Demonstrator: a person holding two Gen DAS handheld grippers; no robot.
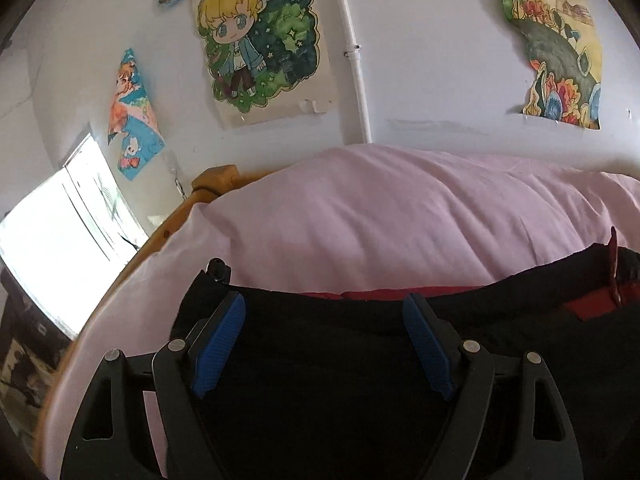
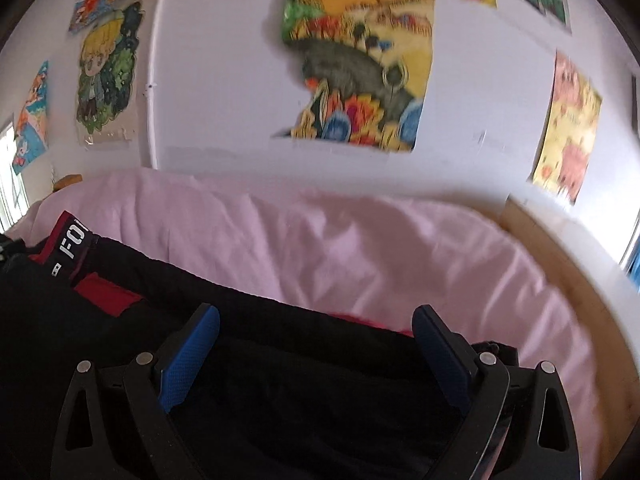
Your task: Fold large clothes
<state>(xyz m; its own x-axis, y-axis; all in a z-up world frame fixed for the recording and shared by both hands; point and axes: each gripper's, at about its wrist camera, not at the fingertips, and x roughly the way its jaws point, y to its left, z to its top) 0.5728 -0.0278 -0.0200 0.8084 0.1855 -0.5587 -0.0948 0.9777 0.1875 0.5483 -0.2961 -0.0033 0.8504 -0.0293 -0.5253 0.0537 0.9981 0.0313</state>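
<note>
A large black garment (image 1: 320,360) with red panels lies on a pink bedsheet (image 1: 380,208). My left gripper (image 1: 324,312) is open, its blue pads (image 1: 218,344) spread wide just above the black cloth near its far edge. In the right wrist view the same black garment (image 2: 280,380) shows a red patch (image 2: 106,294) and a red band with white letters (image 2: 72,242) at the left. My right gripper (image 2: 316,322) is open over the cloth, blue pads (image 2: 188,360) apart, nothing between them.
The bed has a wooden frame (image 1: 208,188) at the left and a wooden edge (image 2: 568,264) at the right. A white wall with several colourful drawings (image 1: 256,36) rises behind the bed. A bright window (image 1: 60,248) is at the far left.
</note>
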